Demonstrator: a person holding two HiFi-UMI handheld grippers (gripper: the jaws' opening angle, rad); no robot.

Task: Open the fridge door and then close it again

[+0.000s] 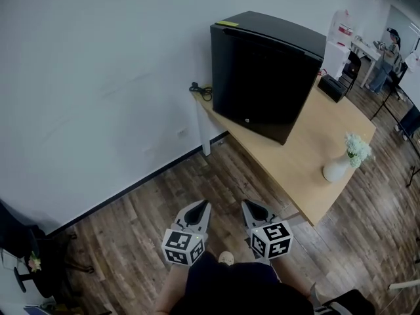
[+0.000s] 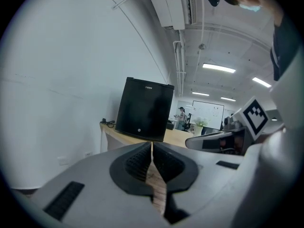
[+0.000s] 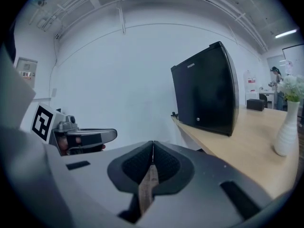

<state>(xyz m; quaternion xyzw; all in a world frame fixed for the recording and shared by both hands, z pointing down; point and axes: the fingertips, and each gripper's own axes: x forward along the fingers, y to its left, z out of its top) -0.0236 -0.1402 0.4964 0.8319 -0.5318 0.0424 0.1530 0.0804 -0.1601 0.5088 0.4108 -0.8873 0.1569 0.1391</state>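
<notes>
The black fridge (image 1: pixel 266 77) carries a short line of small white lettering along the top edge of its front, too small to read in either gripper view, a small round emblem (image 1: pixel 247 119) low on the door, and a yellow sticker (image 1: pixel 228 23) on its top near the back corner. The door sits shut and flush. The fridge stands at the wall end of one light wooden table (image 1: pixel 308 156), against a plain white wall (image 1: pixel 98 77). Dark wood-plank floor (image 1: pixel 151 209) runs below and in front of it. On the table there is a dark coiled cable (image 1: pixel 202 90) just beside the fridge on the wall side, one black box (image 1: pixel 333 87) behind the fridge, and one white vase of white flowers (image 1: pixel 341 166) well apart from the fridge, near the table's outer edge. Beyond the fridge the room opens to desks and a person standing far off. Two grippers hover over the floor, well short of the fridge, each bearing one cube with black-and-white square markers. The left gripper (image 1: pixel 203 206) and the right gripper (image 1: pixel 248 206) both have their jaws pressed together with nothing between them.
</notes>
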